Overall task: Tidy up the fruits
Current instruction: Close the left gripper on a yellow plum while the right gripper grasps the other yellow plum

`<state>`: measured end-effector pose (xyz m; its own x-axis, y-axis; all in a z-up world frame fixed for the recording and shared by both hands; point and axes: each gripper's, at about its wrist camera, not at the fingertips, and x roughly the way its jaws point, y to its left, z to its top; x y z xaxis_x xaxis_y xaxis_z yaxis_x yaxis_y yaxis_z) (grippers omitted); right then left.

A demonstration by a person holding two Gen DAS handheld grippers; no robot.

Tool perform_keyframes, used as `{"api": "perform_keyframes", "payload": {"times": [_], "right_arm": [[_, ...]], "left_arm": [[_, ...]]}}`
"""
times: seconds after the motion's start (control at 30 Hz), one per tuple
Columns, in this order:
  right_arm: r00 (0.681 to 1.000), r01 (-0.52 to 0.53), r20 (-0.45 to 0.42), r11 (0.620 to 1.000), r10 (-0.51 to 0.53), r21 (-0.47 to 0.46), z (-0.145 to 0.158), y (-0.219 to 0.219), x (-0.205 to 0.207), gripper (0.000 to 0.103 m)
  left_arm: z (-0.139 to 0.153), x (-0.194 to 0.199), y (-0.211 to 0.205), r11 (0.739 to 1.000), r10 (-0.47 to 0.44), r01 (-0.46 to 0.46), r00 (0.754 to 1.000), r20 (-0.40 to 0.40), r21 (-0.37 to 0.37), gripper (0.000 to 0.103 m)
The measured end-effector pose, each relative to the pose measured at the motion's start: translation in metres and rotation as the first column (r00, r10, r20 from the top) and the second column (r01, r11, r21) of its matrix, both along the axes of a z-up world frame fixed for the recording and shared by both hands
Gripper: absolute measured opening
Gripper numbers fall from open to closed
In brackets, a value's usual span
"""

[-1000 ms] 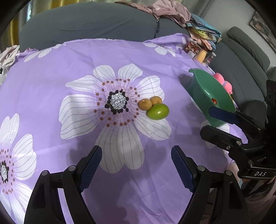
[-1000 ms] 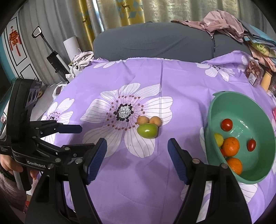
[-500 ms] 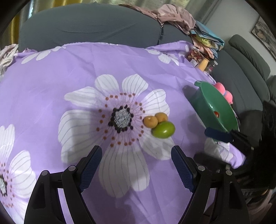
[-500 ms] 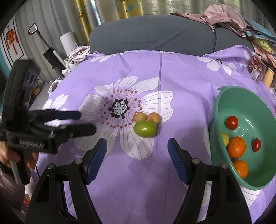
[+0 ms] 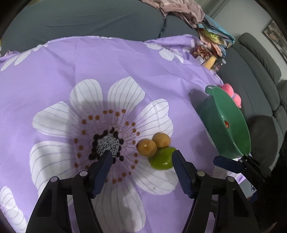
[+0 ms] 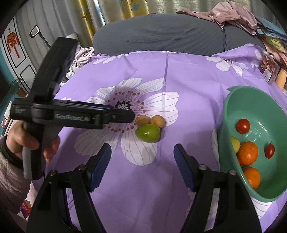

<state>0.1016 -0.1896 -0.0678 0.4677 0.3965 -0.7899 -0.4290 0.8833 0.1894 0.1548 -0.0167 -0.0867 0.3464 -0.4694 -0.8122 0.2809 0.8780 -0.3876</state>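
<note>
- The purple flowered cloth (image 6: 188, 75) covers the whole work surface, and its big white flower with a dark dotted centre (image 5: 107, 143) serves as the landmark here.
- A grey sofa (image 6: 161, 34) stands behind the cloth, on the far side of the flower, with crumpled pinkish clothes (image 6: 231, 12) heaped on its back.
- The green bowl (image 6: 231, 114) sits well to the right of the flower, near the cloth's edge, and looks tilted.
- Inside the bowl lie two oranges (image 6: 248, 152), a yellow fruit (image 6: 235, 144) and two small red tomatoes (image 6: 243, 125).
- The left gripper (image 5: 141, 158) reaches in over the flower's centre; its jaws are closing but remain spread, with one fingertip above the dark centre and the other at the green fruit's right side. No pad presses on any fruit that I can see.
- A hand (image 6: 26, 141) in a grey fuzzy sleeve holds this gripper's handle, to the left of the flower.
- The right gripper (image 6: 142, 152) hangs spread and empty on the near side of the flower, above bare cloth.
- The green fruit (image 5: 161, 157) rests on the flower's right-hand petals, just beside the centre.
- Two small brown fruits (image 5: 147, 147) lie touching each other and the green fruit, on its far side, between it and the flower's ring of dots.
</note>
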Motion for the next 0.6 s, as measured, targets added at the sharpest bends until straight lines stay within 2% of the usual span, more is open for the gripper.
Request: {"api": "perform_keyframes", "payload": {"times": [0.1,0.2,0.27,0.33,0.37,0.47,0.6], "right_arm": [[1.000,0.002,0.000,1.000,-0.002,0.007,-0.001,-0.003,0.001,0.072],[1.000,0.005,-0.001,1.000,-0.005,0.010,-0.002,-0.006,0.003,0.072],[1.000,0.005,-0.002,1.000,-0.005,0.012,-0.003,-0.007,0.004,0.072],[1.000,0.004,-0.001,1.000,-0.004,0.006,-0.003,-0.008,0.006,0.072],[1.000,0.003,0.001,1.000,-0.003,0.004,-0.003,-0.009,0.007,0.072],[1.000,0.000,0.013,1.000,-0.001,0.003,0.000,-0.010,0.011,0.072],[1.000,0.010,0.027,1.000,-0.011,0.019,0.004,-0.010,0.014,0.072]], "left_arm": [[-0.004,0.004,-0.011,0.999,-0.027,0.027,1.000,-0.005,0.022,0.063],[-0.011,0.009,-0.023,0.997,-0.047,0.047,0.999,-0.010,0.061,0.062],[-0.010,0.010,-0.026,0.998,-0.052,0.052,0.999,0.003,0.046,0.059],[-0.010,0.011,-0.024,0.998,-0.053,0.052,0.998,0.016,0.046,0.046],[-0.009,0.011,-0.024,0.997,-0.058,0.057,0.998,0.018,0.046,0.044],[-0.012,0.013,-0.015,0.999,-0.053,0.053,0.999,-0.013,0.003,0.043],[-0.020,0.017,-0.001,0.995,-0.045,0.036,0.995,-0.086,-0.097,0.043]]}}
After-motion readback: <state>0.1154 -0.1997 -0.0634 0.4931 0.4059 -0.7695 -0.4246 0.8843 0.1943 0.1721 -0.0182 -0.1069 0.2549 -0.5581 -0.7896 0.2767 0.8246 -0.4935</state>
